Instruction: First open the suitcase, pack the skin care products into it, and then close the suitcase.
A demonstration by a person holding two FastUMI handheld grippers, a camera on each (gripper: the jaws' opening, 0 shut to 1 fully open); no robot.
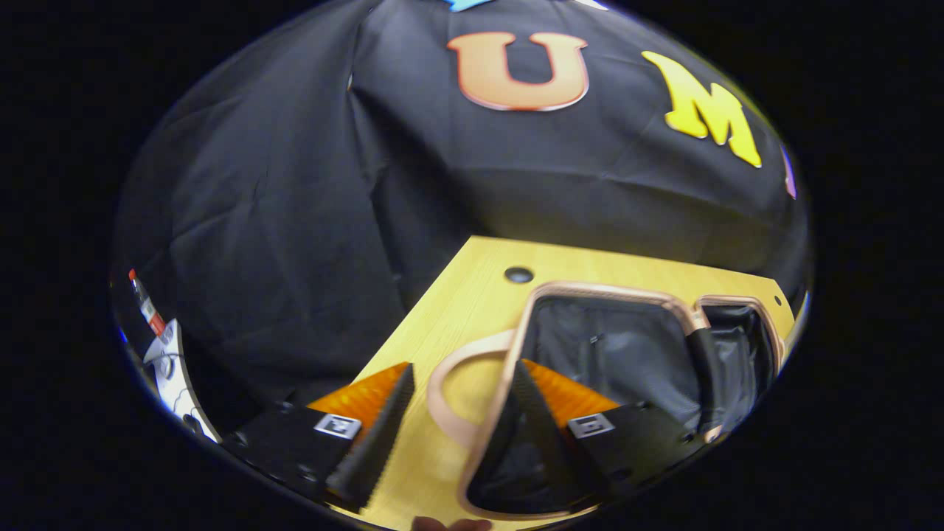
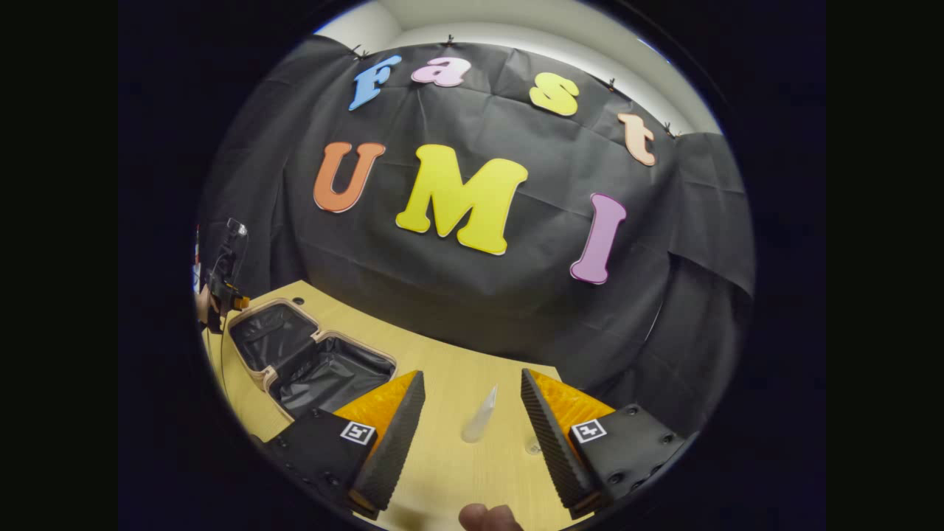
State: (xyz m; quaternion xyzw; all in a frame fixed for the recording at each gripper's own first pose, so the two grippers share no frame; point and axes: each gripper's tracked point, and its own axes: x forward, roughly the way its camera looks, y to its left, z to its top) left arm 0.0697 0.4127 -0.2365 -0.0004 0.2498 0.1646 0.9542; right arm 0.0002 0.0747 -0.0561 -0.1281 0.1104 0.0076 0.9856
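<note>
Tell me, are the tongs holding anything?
No. Both tongs, left and right, are open and empty. The clear bottle lies untouched on the table beside the open suitcase.

both grippers are held level with jaws spread wide: left gripper [image 1: 461, 413] and right gripper [image 2: 472, 420], each with nothing between its fingers.

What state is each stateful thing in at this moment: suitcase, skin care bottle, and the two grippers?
suitcase: open, both halves lying flat on the table, nothing visible inside
skin care bottle: lying on the table, outside the suitcase, ungrasped
left gripper: jaws open, over the suitcase's handle end, holding nothing
right gripper: jaws open, either side of the bottle, not touching it
</note>
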